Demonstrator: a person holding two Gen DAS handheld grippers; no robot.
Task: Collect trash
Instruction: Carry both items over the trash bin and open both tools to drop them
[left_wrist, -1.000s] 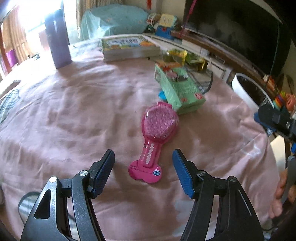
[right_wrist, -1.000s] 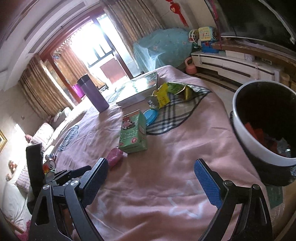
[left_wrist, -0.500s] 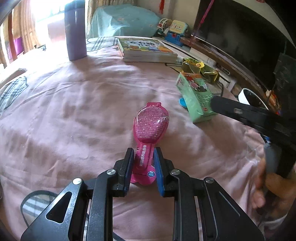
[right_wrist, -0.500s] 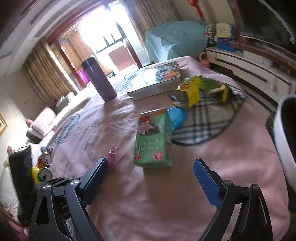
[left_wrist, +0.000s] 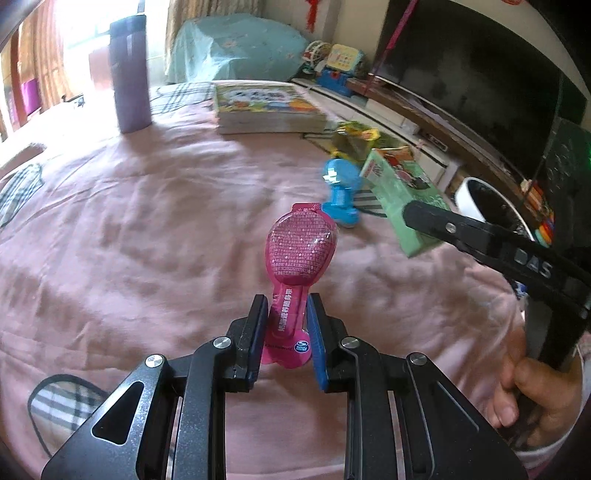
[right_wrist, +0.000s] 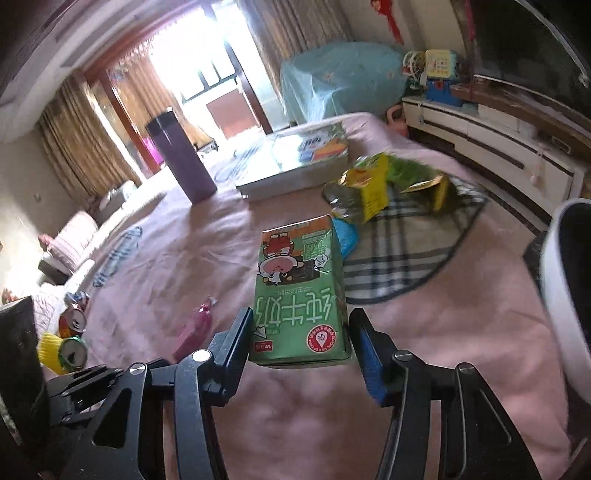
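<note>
My left gripper (left_wrist: 286, 334) is shut on the narrow stem of a pink spoon-shaped plastic wrapper (left_wrist: 301, 251) and holds it just above the pink tablecloth (left_wrist: 129, 229). My right gripper (right_wrist: 301, 341) is around the near end of a green milk carton (right_wrist: 299, 284) lying on the cloth; its jaws stand close on both sides, with a small gap on the right. The carton (left_wrist: 402, 188) and one right finger (left_wrist: 461, 229) also show in the left wrist view. A white-rimmed black bin (right_wrist: 569, 280) stands off the table's right edge.
A blue wrapper (left_wrist: 340, 192) lies beside the carton. Yellow-green snack bags (right_wrist: 384, 181) sit on a plaid mat (right_wrist: 406, 236). A book stack (right_wrist: 295, 158) and a purple tumbler (right_wrist: 181, 158) stand farther back. Crushed cans (right_wrist: 72, 339) lie at the left.
My left gripper closed on the pink wrapper's stem and raised it slightly. My right gripper moved in over the green carton and its jaws narrowed around it.
</note>
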